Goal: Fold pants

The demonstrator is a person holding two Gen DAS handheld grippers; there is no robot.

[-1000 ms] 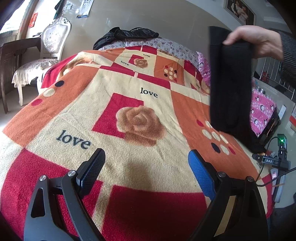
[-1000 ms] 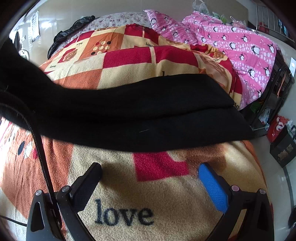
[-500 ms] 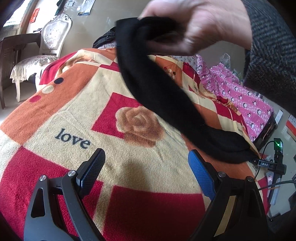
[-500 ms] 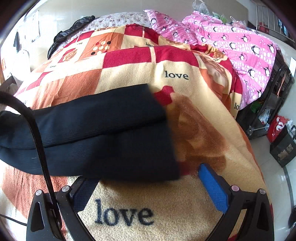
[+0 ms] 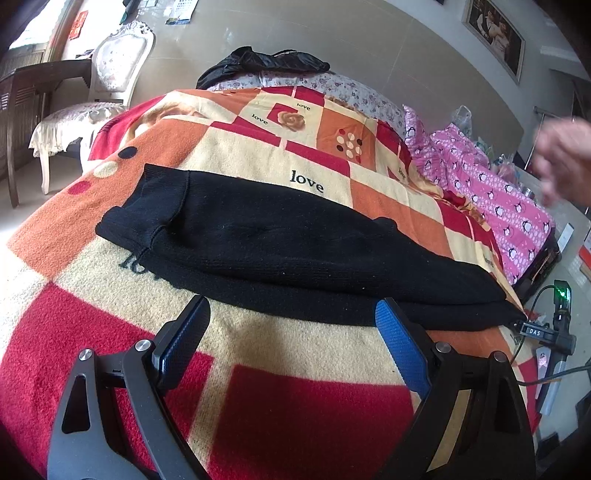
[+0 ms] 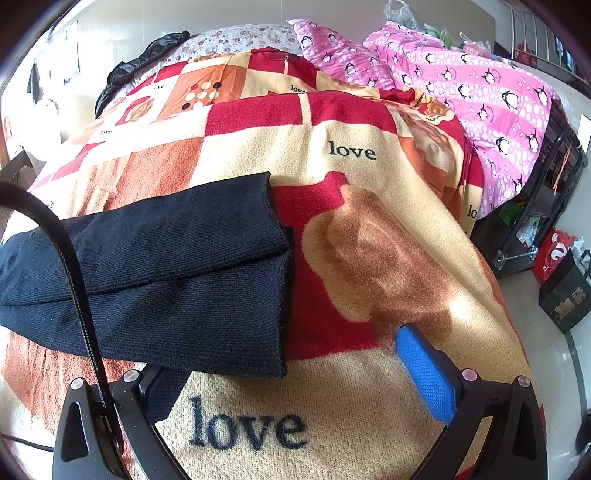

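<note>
Left gripper (image 5: 291, 332): jaws spread wide, gripping nothing, just short of black knit pants (image 5: 280, 240) lying lengthwise, doubled over, on red-orange-cream "love" patterned blanket (image 5: 303, 406) covering bed. Right gripper (image 6: 295, 369): jaws apart, empty, left finger tucked under pants' hem. Blurred bare hand (image 5: 565, 158) at far right.

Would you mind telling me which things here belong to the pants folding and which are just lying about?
For the job:
- black pants, laid flat on the blanket
- left tool, open
- right tool, open

Lying about:
- pink penguin quilt
- black jacket at the bed's far end
- white chair
- framed picture
- bare hand, clear of the pants
</note>
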